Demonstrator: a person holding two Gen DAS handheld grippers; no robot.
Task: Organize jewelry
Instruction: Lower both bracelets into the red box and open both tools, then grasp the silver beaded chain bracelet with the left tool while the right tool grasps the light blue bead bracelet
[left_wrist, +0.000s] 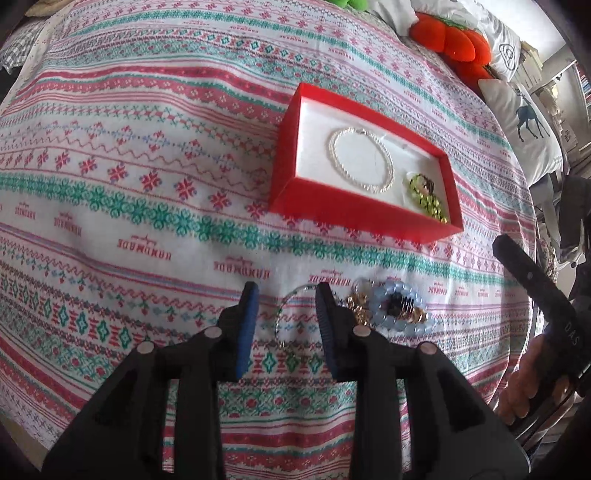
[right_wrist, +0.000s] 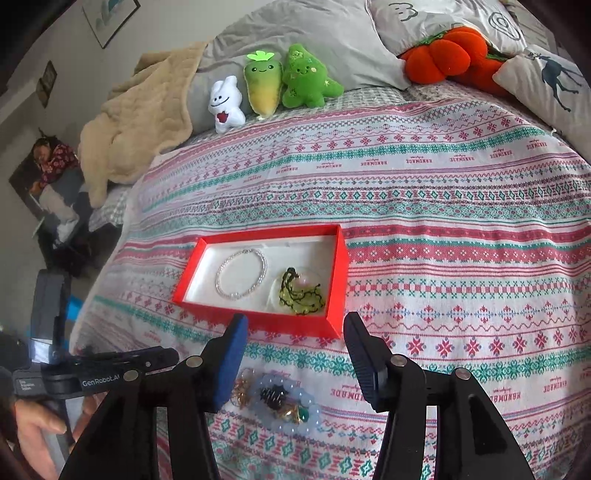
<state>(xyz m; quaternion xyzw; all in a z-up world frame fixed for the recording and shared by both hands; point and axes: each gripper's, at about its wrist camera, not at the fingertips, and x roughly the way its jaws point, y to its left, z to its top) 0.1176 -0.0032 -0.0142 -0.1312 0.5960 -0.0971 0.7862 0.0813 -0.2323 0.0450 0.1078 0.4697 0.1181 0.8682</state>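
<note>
Left gripper (left_wrist: 284, 295): jaws part open, nothing held; a thin clear-bead loop (left_wrist: 286, 314) lies on the bedspread between the blue ribbed pads, untouched.
Right gripper (right_wrist: 295, 325): jaws wider apart, empty, hanging above the loose pile.
Loose pile (right_wrist: 280, 402): one pale blue chunky-bead bracelet ringing gold bits, a dark cluster and a green stone, just beside the near edge of the box.
Red box (right_wrist: 338, 280): one, rectangular card, white lining, open; bedspread bare on every side.
Inside the box: one round pearl bracelet (right_wrist: 242, 273) left, one tangled green bead piece (right_wrist: 301, 295) right, apart.
Bedspread (right_wrist: 461, 258): woven stripes, pink and teal.
Far edge: three plush toys (right_wrist: 275, 85), one orange cushion (right_wrist: 443, 55).
</note>
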